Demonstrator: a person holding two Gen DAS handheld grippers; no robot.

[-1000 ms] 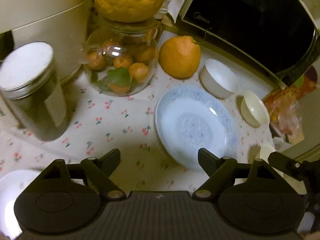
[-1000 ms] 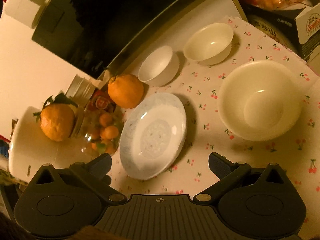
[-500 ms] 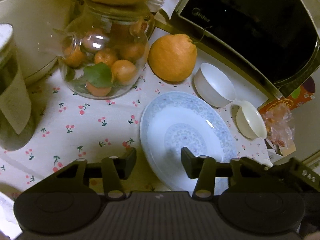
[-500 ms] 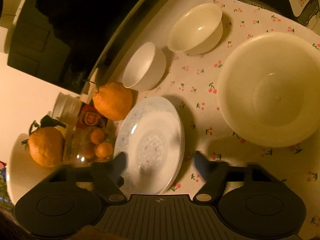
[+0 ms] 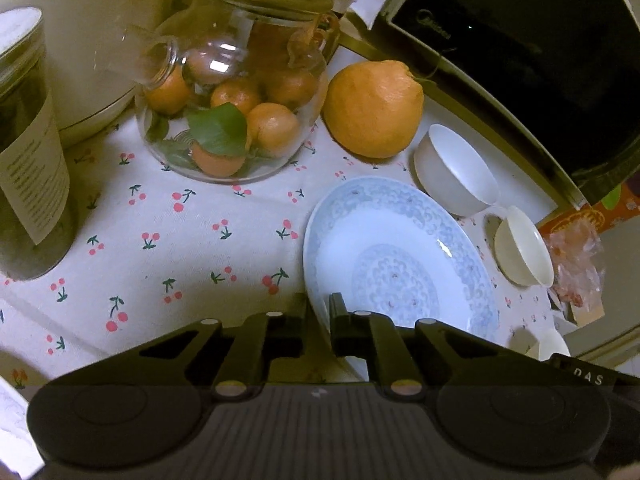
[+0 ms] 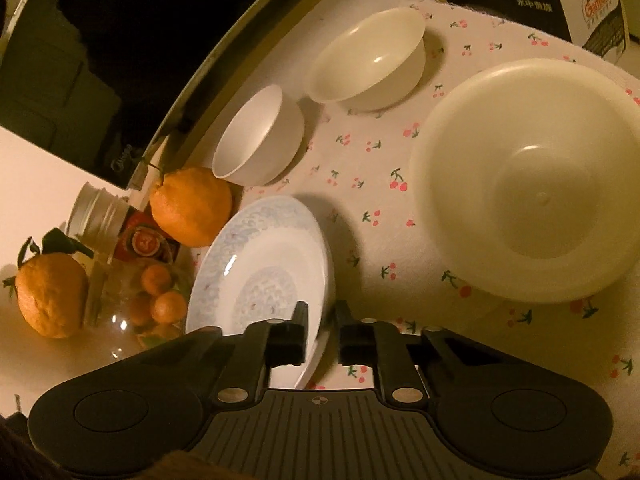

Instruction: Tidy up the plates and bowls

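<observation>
The blue-patterned plate (image 5: 400, 264) lies on the cherry-print bench (image 5: 168, 240) near the white bowls; left tongs (image 5: 318, 320) and right tongs (image 6: 322, 332) each pinch its rim; likely stiff, glazed, slippery and breakable, so opposite rim edges suit best

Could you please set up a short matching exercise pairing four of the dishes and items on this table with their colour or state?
Things:
1. plate
2. large bowl
3. glass jar
4. small bowl nearest the big orange

States:
A. filled with small oranges
B. white, empty, beside the microwave
C. cream, the biggest dish
D. blue-patterned, its rim clamped by both claws

Pairs: 1-D, 2-C, 3-A, 4-B
</observation>
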